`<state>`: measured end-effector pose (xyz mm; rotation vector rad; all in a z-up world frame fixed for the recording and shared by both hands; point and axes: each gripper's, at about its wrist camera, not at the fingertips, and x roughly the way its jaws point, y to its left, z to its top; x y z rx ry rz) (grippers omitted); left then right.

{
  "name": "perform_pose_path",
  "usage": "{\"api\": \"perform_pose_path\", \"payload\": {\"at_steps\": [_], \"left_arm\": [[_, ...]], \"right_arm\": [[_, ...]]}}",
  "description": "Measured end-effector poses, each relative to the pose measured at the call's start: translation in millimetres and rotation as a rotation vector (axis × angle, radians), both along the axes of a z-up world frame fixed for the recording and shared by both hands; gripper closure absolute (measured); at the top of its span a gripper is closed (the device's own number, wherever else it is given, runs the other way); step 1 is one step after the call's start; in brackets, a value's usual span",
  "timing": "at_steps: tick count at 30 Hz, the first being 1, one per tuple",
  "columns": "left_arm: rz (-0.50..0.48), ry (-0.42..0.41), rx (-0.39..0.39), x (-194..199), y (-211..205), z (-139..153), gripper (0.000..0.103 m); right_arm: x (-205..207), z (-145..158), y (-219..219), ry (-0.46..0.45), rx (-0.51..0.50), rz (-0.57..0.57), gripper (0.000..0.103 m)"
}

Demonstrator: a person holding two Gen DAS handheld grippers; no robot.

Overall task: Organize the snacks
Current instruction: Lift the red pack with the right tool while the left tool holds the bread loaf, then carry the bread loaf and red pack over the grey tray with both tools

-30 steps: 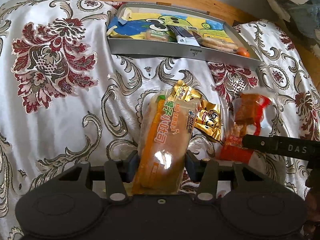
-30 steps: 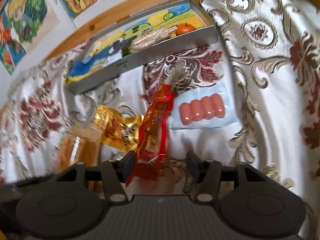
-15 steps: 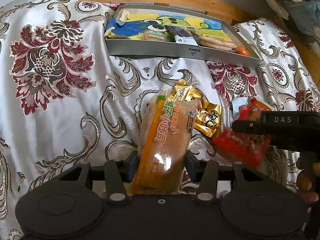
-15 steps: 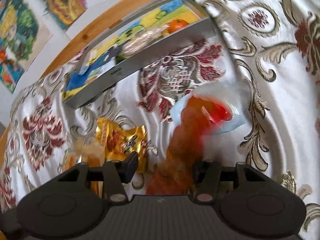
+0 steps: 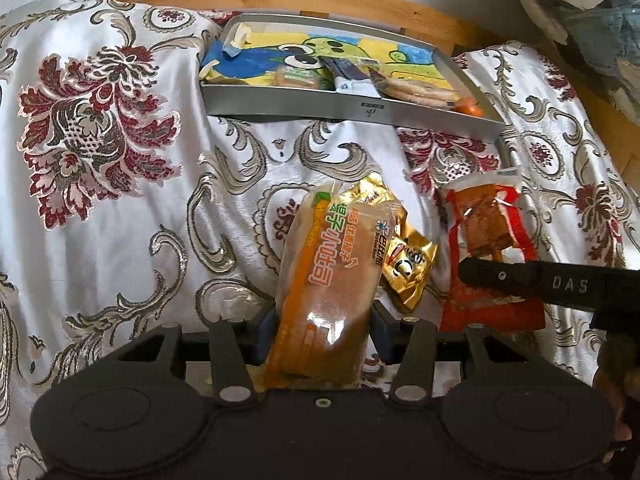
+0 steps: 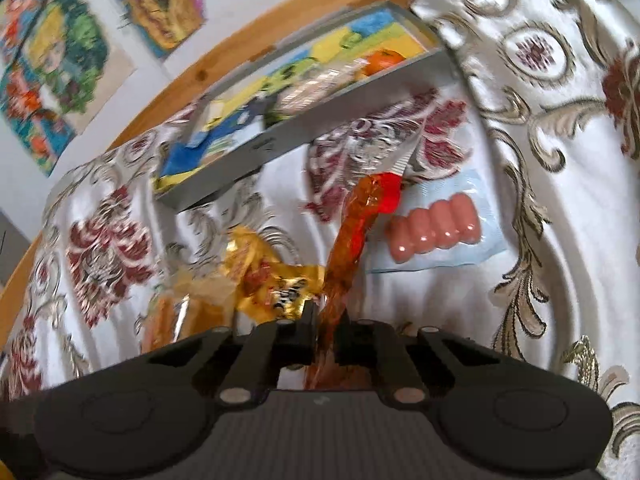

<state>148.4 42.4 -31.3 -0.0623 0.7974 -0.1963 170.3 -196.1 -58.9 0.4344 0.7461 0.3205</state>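
In front of the grey tray (image 5: 352, 110), already holding a few snacks: bread pack (image 5: 328, 280) clamped in left tongs (image 5: 320, 320), red packet (image 6: 352, 236) pinched in right tongs (image 6: 326, 332), gold packet (image 5: 408, 264) and sausages (image 6: 434, 226) left on the cloth.

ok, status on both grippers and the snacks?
Left gripper shut on bread pack. Right gripper shut on red snack pack. Tray ahead, path open; gold packet, sausages loose.
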Motion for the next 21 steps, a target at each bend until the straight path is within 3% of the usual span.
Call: {"api": "perform_pose_path", "payload": {"at_steps": [21], "left_arm": [[0.028,-0.040,-0.044,-23.2,-3.5,16.6,0.053]], "right_arm": [[-34.6,20.2,-20.4,-0.065,-0.012,-0.005,0.094]]}}
